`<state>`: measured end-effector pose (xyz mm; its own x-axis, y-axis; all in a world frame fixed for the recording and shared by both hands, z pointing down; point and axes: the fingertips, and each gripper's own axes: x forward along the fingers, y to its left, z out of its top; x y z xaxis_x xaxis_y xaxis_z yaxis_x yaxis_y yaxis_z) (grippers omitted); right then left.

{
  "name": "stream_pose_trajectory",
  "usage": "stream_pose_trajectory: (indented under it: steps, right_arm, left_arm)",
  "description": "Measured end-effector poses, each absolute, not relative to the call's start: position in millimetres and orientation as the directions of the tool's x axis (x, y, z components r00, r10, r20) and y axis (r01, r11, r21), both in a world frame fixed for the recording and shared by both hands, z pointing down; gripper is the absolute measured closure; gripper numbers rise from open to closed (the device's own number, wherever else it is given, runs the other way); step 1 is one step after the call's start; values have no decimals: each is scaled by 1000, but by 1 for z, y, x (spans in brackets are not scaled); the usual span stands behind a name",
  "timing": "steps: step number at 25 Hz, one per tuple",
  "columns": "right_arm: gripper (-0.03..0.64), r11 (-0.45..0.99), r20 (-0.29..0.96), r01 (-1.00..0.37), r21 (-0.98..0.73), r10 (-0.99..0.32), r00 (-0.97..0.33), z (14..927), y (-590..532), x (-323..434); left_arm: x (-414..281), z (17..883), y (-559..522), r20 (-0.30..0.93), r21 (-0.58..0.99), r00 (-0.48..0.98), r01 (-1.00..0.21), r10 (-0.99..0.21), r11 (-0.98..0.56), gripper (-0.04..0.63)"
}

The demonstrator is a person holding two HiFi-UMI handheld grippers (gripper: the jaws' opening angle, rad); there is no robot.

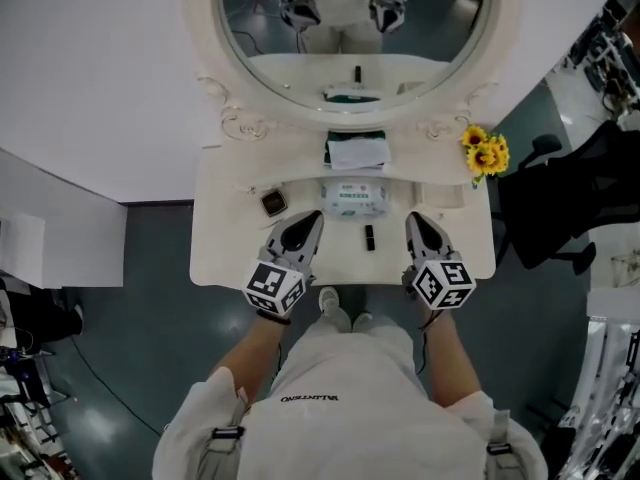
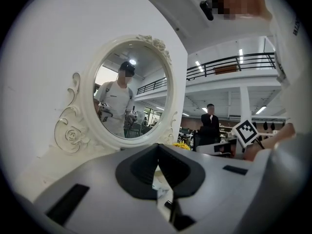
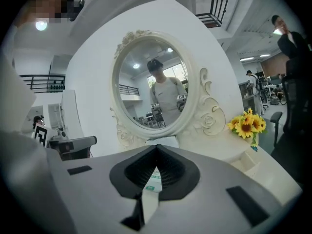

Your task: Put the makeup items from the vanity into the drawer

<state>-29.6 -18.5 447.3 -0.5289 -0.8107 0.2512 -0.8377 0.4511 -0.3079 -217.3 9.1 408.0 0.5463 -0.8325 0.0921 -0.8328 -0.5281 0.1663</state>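
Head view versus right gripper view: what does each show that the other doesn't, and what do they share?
Only the head view: the small black tube and dark square compact on the vanity top, plus the person's shoes. Only the right gripper view: the right gripper with jaws pressed together, empty, and a bystander at far right. Both: the oval mirror, the sunflowers, the white packet.

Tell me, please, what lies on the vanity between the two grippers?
In the head view, one small black stick-shaped item lies on the white vanity between the left gripper and the right gripper.
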Motion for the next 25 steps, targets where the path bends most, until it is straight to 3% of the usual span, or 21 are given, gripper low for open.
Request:
stream_pose_trajectory:
  steps: [21,23,25]
  right_arm:
    - [606,438,520,-824,-360,-639,-567,556,-28,-36]
    - [561,454,553,-806,-380,-587,-591,567,-26,-44]
    - [449,478,584,-783,-397,-527,-618,578,-22,-55]
  left_arm:
    - [-177,512,-13,337,247,488,-871,-805,-425,595]
    - [-177,516,-13,347,253,485,-873,-803,-418,595]
    - [-178,520,-12,356,260,482,-874,-801,-411,595]
